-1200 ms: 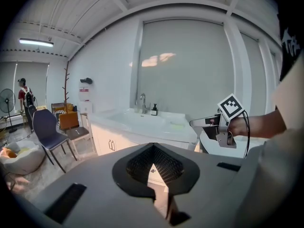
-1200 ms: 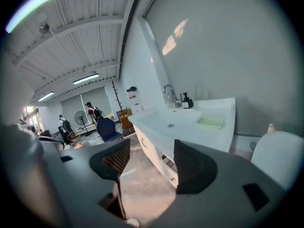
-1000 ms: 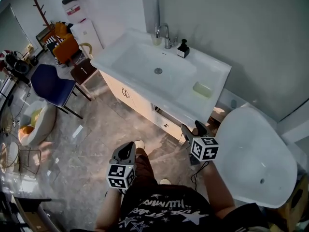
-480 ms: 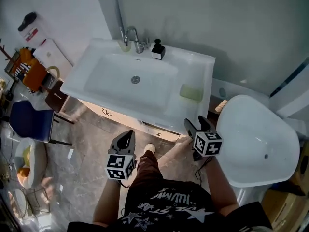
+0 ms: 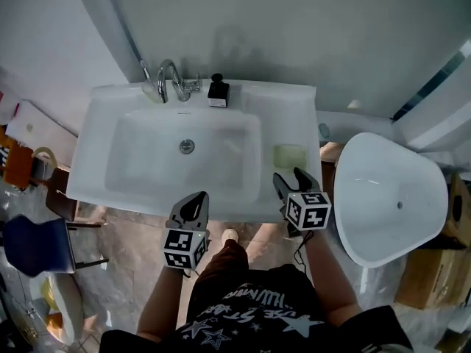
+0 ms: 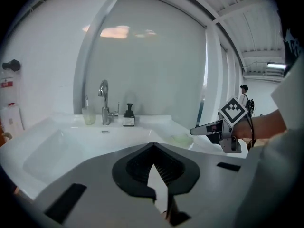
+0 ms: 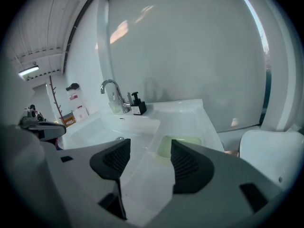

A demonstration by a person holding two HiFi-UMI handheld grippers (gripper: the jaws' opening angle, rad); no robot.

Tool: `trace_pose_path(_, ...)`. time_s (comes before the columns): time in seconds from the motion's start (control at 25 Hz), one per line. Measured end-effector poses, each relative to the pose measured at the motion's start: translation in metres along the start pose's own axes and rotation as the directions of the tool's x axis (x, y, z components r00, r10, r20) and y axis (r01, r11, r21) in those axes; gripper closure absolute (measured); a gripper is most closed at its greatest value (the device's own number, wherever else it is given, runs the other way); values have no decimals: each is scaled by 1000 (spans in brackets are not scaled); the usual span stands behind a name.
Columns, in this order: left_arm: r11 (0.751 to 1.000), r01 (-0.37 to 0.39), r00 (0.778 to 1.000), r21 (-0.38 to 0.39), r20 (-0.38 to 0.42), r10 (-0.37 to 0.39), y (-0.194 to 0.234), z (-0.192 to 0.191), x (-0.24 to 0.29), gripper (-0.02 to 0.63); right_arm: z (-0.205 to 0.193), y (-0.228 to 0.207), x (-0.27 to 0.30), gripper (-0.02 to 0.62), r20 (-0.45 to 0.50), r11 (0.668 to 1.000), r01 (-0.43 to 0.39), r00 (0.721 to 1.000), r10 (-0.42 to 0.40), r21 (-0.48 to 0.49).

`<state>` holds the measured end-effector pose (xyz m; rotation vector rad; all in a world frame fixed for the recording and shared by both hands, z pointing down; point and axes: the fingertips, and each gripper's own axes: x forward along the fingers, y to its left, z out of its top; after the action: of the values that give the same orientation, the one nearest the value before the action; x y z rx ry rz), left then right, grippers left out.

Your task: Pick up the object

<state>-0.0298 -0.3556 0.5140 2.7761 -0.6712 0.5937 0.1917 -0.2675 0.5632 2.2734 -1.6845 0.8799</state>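
**Both grippers at the sink's front edge, green dish ahead of the right one**

Only the head view shows the person: a black printed shirt [image 5: 250, 315] at the bottom, a shoe [image 5: 229, 235] on the tiled floor below the sink's front edge, and 2 forearms reaching forward. It also takes in the whole white sink [image 5: 96, 190] from above.

The left gripper [image 5: 194, 204] hangs over the sink's front edge, near the middle. Its own view shows the 2 jaws meeting at their tips with nothing between them. That view alone catches the right gripper [image 5: 291, 182] from the side, marker cube up, over the sink's right-hand front corner.

The right gripper's view shows its jaws spread wide apart and empty. Between them, further along the countertop, lies the green dish [image 7: 180, 144] – low and shallow, on the flat ledge right of the basin. It sits just beyond the jaw tips without touching them, and nothing stands between. Whether the dish holds anything I cannot tell.

Further in, the drain [image 5: 187, 146] marks the basin floor. At the sink's back edge stand a pale cup [image 5: 151, 93], a chrome faucet [image 5: 168, 79] and a black pump bottle [image 5: 217, 90] – all well apart from the dish. Right of the sink stands a rounded white fixture [image 5: 390, 197]; left of it, on the floor, a blue chair [image 5: 29, 245].
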Motion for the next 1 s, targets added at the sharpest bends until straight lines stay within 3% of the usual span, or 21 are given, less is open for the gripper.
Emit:
trace_pose_path(0.28, 996, 94, 995, 7, -46, -93, 35, -3, 45, 591, -4, -4, 50, 369, -74, 992, 117, 991, -114, 38)
trace_pose_path(0.56, 988, 151, 984, -15, -93, -151, 54, -8, 74, 591, -21, -9, 91, 451, -175, 983, 176, 971, -166, 45)
trace_pose_path(1.0, 978, 210, 968, -20, -134, -211, 55, -20, 93, 591, -40, -22, 113, 484, -279, 956, 288, 923, -263, 50)
